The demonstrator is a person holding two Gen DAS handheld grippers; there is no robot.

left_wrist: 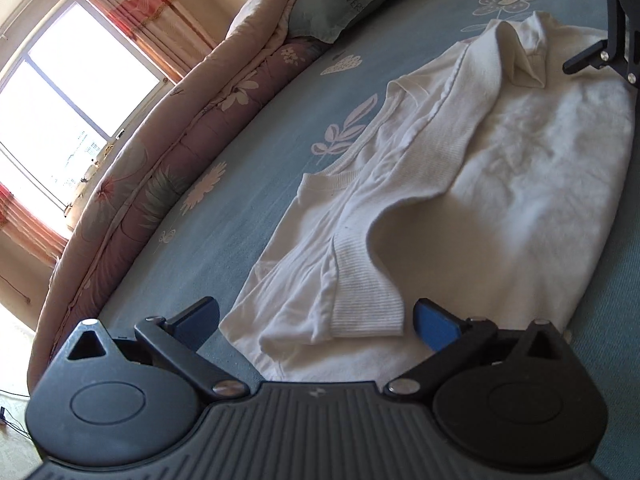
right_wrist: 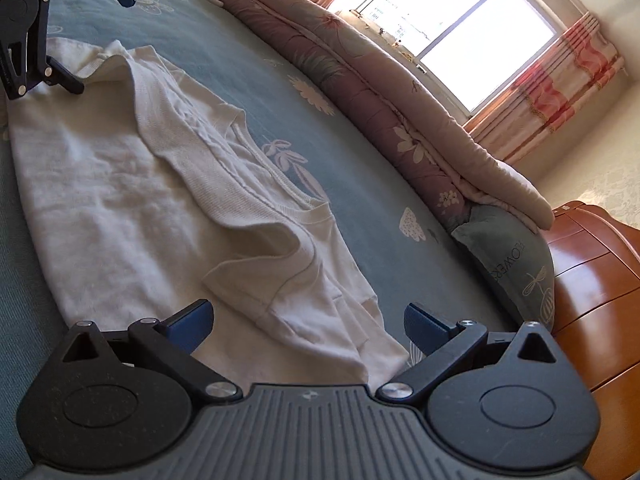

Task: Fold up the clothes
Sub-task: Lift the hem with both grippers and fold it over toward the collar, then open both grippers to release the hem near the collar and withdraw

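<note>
A white knit garment (left_wrist: 520, 176) lies partly folded on the blue floral bed sheet (left_wrist: 248, 200), one side with a ribbed sleeve (left_wrist: 364, 300) turned over the body. It also shows in the right wrist view (right_wrist: 120, 200). My left gripper (left_wrist: 316, 324) is open and empty at one end of the garment, the ribbed sleeve lying between its fingers. My right gripper (right_wrist: 308, 326) is open and empty at the opposite end, a folded edge between its fingers. Each gripper shows in the other's view: the right (left_wrist: 548, 20), the left (right_wrist: 100, 44).
A rolled floral quilt (left_wrist: 168, 148) runs along the bed's far side, with a grey-green pillow (left_wrist: 344, 0) at its end. A wooden headboard (right_wrist: 600, 300) stands beside the pillow (right_wrist: 516, 268). A window with pink striped curtains (right_wrist: 560, 76) is behind.
</note>
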